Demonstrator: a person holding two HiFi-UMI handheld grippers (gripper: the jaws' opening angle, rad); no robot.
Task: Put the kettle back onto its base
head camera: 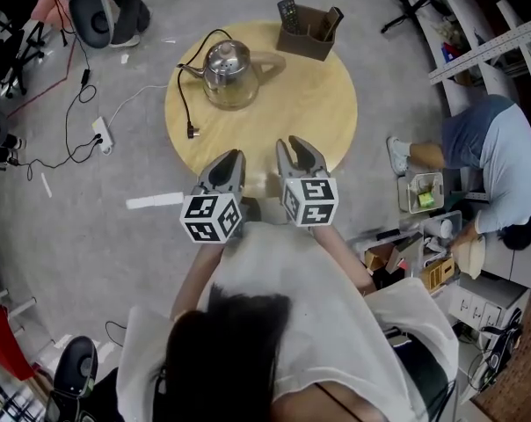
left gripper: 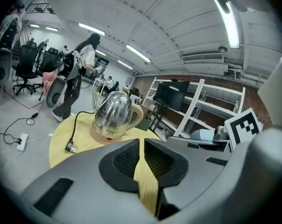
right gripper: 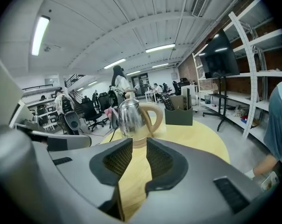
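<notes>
the kettle (head camera: 230, 70) sits on its base (left gripper: 112, 136) by the worktop's (head camera: 323, 117) far left edge, handle pointing right. at the near edge, well apart from it, the left gripper (head camera: 231, 158) is closed and empty and lies straight behind it, so nearer. the right gripper (head camera: 299, 146) is slightly parted, empty.

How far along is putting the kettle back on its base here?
Done: the kettle sits upright on its base on the round table. In hand: nothing; the left gripper and right gripper are both empty at the table's near edge, clear of the kettle. Remaining: nothing that shows.
</notes>
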